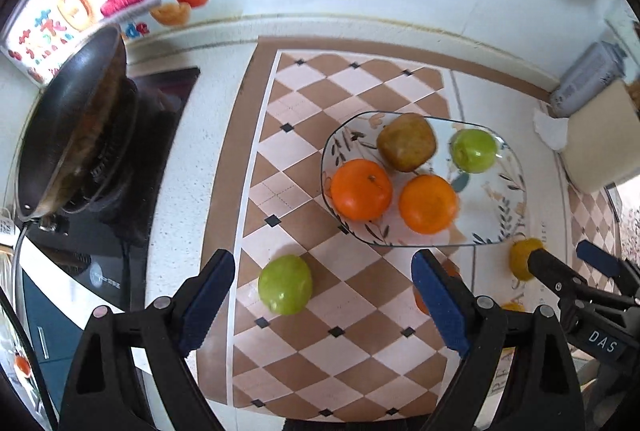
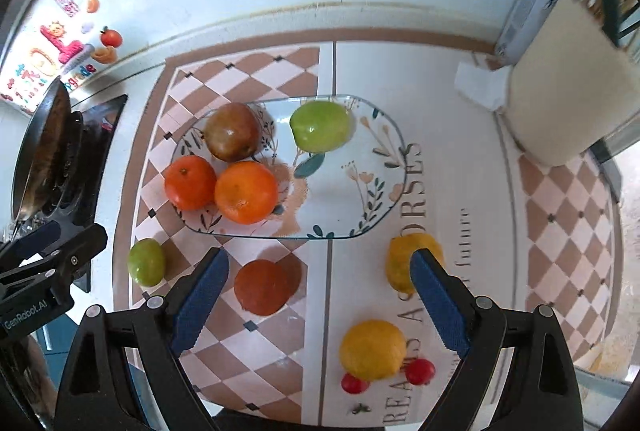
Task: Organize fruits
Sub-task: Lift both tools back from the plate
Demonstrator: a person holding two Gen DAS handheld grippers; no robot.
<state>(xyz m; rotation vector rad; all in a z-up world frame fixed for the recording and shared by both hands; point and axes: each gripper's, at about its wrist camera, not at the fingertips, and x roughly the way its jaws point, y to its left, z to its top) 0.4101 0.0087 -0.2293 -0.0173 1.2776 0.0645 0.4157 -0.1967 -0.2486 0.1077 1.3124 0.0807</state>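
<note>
1. My left gripper (image 1: 322, 297) is released, jaws spread wide and holding nothing. It hangs above the checkered mat (image 1: 280, 159), with a loose green apple (image 1: 285, 284) lying on the mat between the fingers, nearer the left one.
2. My right gripper (image 2: 318, 295) is likewise released and holds nothing. A dark red-orange fruit (image 2: 264, 287) sits on the mat between its fingers; a lemon (image 2: 400, 263) lies partly behind the right finger.
3. The glass plate (image 2: 352, 191) rests on the mat and carries four fruits: two oranges (image 2: 246, 192) touching each other, a brownish fruit (image 2: 232, 131) just behind them, and a second green apple (image 2: 320, 126) set apart.
4. Off the plate, near the right gripper: a second lemon (image 2: 372, 349) with two small red fruits (image 2: 419, 371) touching it.
5. A pan (image 1: 68, 119) sits on the stove at far left.
</note>
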